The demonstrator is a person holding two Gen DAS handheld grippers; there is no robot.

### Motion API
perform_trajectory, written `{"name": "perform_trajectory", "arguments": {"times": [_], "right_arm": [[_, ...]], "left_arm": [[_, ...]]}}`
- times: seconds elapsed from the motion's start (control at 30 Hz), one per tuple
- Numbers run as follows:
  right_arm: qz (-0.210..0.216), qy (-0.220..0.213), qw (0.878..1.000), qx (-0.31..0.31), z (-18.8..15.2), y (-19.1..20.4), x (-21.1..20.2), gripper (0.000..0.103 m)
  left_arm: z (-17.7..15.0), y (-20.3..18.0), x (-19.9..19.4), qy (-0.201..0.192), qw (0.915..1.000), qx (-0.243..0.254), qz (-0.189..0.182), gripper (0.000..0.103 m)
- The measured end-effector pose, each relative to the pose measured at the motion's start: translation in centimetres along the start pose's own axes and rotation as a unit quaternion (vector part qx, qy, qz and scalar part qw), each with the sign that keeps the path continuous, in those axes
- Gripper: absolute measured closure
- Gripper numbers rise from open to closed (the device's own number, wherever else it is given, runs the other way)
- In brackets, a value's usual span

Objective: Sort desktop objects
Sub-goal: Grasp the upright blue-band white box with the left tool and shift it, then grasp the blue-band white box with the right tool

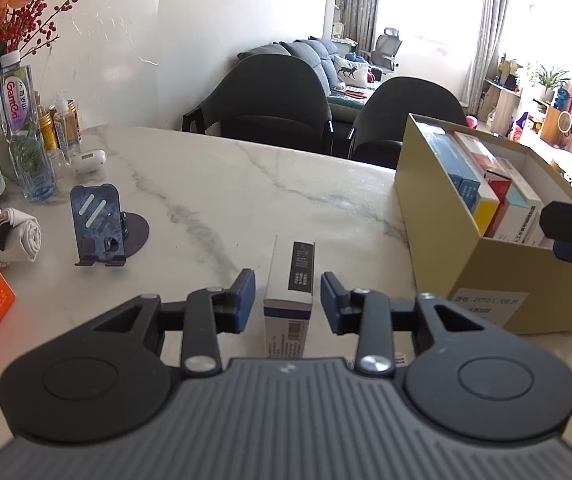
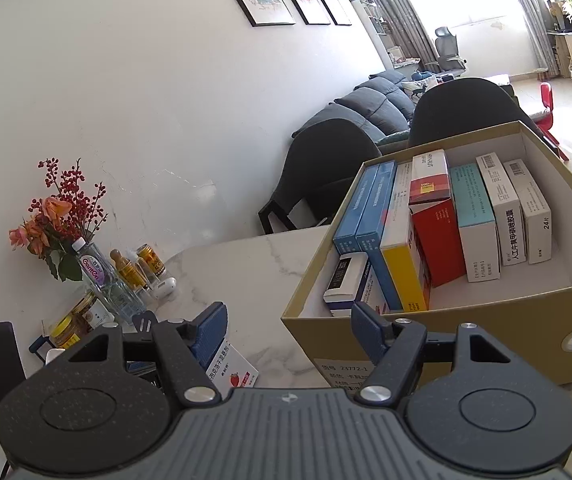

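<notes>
On my left wrist camera, the left tool (image 1: 288, 300) is open, straddling a small white box (image 1: 290, 300) lying on the marble tabletop (image 1: 213, 196), left of the cardboard box (image 1: 486, 280).

On my right wrist camera, the right tool (image 2: 288, 332) gapes open and empty at the cardboard box's (image 2: 486, 344) near wall; packets (image 2: 438, 224) stand inside in a row, with bare floor at the right end.

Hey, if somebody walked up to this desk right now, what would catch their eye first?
Probably the open cardboard box on the marble table's right side, packed with upright medicine cartons in blue, yellow, red and white. Next, the open left gripper straddling a white carton standing on the table, and the orange-and-red flowers by the wall.
</notes>
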State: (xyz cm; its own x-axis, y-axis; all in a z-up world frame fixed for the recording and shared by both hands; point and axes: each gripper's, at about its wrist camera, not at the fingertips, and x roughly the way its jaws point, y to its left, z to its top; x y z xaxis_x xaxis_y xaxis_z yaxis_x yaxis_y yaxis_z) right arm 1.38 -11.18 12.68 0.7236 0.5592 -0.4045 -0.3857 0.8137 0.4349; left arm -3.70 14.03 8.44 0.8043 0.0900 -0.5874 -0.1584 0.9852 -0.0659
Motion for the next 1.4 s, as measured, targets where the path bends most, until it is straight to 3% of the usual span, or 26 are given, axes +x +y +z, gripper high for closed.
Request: {"name": "perform_trajectory", "arguments": {"times": [0.1,0.5,0.77,1.3,1.4], "right_arm": [[0.006,0.005,1.0,-0.004,-0.2,0.6,0.3,0.031],[0.024,0.044,0.996,-0.075,-3.2,5.9,2.3,0.031],[0.028,0.081,0.99,-0.109,-4.7,8.6,5.3,0.028],[0.03,0.125,0.989,-0.067,-3.9,9.1,12.2,0.028],[0.027,0.134,0.989,-0.058,-3.9,9.0,13.0,0.033]], "left_arm": [[-0.6,0.4,-0.3,0.004,0.9999,-0.01,-0.004,0.061],[-5.1,1.7,-0.6,0.042,0.9986,-0.03,-0.006,0.055],[-6.3,3.1,-0.8,0.052,0.9977,-0.043,0.01,0.052],[-6.9,4.8,-1.5,0.059,0.9967,-0.048,0.03,0.05],[-6.9,4.9,-1.4,0.061,0.9966,-0.046,0.031,0.05]]}}
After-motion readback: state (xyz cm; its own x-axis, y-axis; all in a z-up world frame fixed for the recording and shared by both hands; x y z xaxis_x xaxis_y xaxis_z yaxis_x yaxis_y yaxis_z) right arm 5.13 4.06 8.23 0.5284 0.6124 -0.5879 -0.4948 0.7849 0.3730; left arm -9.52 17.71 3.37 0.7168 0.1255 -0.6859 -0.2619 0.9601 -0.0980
